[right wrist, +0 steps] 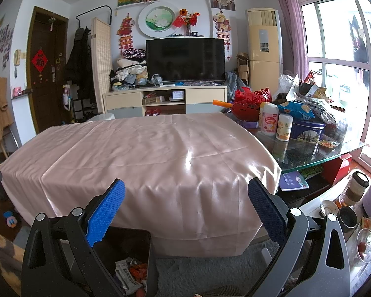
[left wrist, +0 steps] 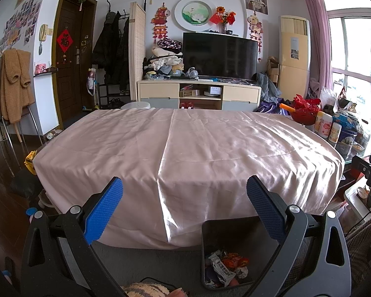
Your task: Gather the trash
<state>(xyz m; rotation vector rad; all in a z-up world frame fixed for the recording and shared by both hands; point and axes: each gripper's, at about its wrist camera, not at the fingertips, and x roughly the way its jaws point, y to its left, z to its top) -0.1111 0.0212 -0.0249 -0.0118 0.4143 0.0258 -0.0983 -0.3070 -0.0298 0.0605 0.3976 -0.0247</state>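
Left gripper (left wrist: pixel 184 185) wide, empty; right gripper (right wrist: pixel 186 186) same. Pink cloth (left wrist: pixel 185 148) bare, wrappers (left wrist: pixel 225 264) in bin (left wrist: pixel 207 227). Risk: snagging cloth, tipping bin.

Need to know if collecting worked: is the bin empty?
No: the dark bin holds crumpled wrappers, well below its rim.

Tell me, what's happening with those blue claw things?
A person holds two grippers, both open and empty: the left gripper and the right gripper. Crumpled wrappers already lie in the dark square trash bin on the floor. No trash shows on the shiny pink cloth-covered table.
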